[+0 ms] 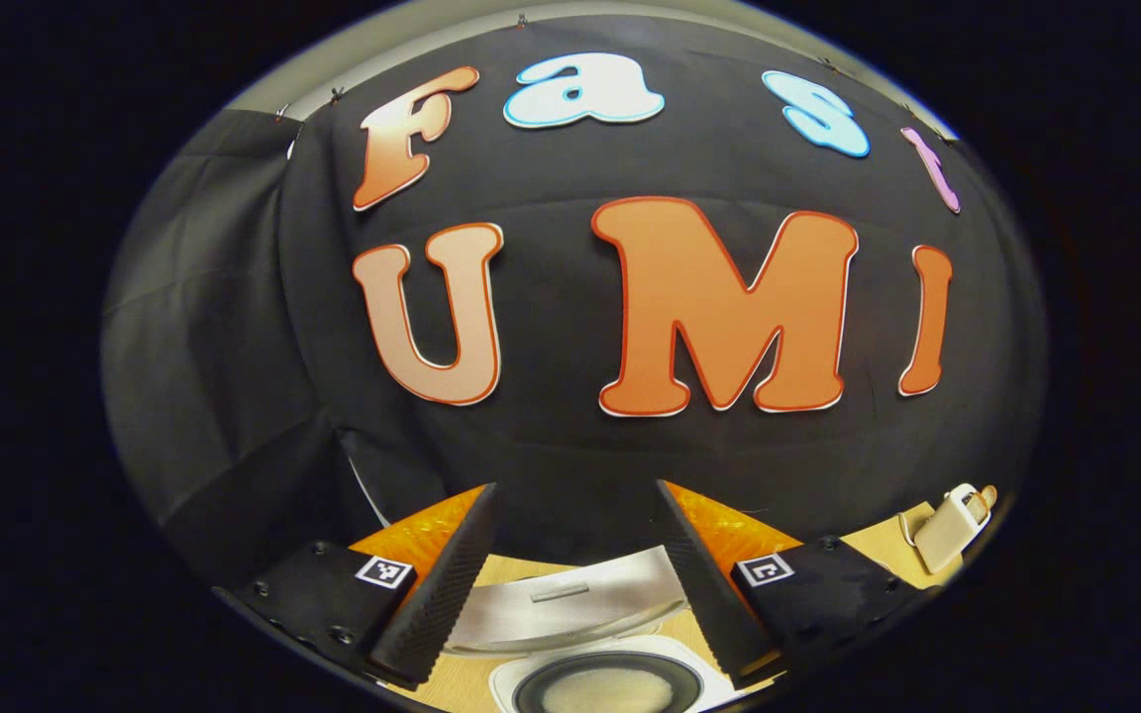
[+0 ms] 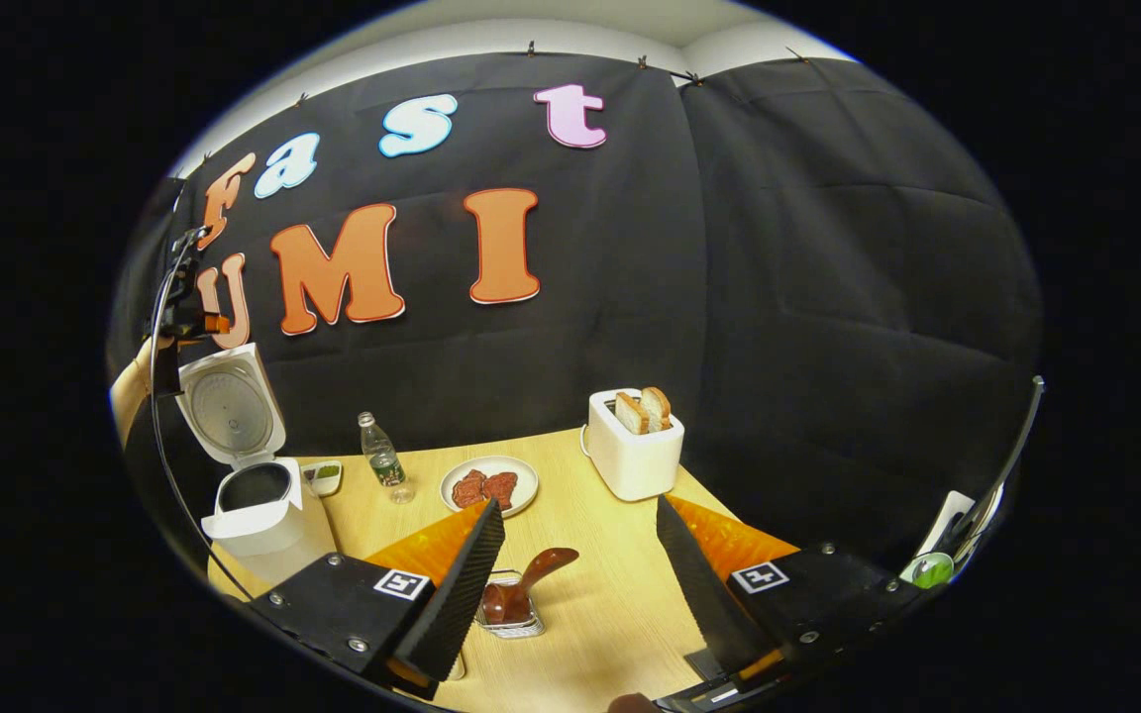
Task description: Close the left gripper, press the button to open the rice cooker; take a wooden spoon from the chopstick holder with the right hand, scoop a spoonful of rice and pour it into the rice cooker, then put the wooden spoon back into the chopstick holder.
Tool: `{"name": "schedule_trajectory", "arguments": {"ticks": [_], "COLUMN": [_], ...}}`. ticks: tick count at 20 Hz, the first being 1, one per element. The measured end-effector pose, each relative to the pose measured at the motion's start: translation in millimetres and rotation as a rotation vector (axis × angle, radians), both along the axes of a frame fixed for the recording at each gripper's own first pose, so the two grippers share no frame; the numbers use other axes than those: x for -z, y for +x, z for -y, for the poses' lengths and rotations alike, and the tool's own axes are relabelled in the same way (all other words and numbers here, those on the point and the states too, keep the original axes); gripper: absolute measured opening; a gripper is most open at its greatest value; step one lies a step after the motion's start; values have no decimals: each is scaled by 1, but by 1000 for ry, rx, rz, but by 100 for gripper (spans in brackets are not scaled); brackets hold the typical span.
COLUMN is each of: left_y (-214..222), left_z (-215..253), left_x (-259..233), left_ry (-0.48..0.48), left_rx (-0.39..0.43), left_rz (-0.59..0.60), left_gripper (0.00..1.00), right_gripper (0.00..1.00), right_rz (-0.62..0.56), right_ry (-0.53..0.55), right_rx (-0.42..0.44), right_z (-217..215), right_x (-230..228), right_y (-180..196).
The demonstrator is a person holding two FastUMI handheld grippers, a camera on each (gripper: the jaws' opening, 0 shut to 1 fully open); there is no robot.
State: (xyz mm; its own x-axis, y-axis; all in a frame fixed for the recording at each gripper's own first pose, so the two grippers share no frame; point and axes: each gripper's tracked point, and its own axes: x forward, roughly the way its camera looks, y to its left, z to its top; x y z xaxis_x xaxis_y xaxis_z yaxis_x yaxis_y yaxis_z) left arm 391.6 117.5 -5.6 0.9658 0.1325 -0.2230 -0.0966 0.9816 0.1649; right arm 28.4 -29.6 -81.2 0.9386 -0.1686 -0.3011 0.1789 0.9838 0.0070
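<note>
Both grippers, left (image 1: 575, 487) and right (image 2: 578, 503), released; cooker (image 2: 252, 495) lid up at table's far left, spoon (image 2: 526, 586) in holder (image 2: 511, 606) just below my right fingers, so I'd descend squarely over the handle.

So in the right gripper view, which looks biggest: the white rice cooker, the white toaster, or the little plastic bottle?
Largest to smallest, as they look:
1. White rice cooker with its lid up
2. White toaster holding bread slices
3. Small clear plastic bottle
All stand at a similar distance, so this ranking seems fair.
</note>
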Motion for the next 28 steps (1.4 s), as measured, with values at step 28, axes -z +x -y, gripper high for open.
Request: {"name": "schedule_trajectory", "arguments": {"ticks": [28], "left_y": [-172], "left_z": [44], "left_x": [163], "left_ry": [-148], "left_rx": [3], "left_rz": [-219], "left_gripper": [100], "right_gripper": [95], "right_rz": [-60], "right_ry": [59], "right_rx": [-244], "right_z": [-70], "right_x": [28], "right_y": [-29]}}
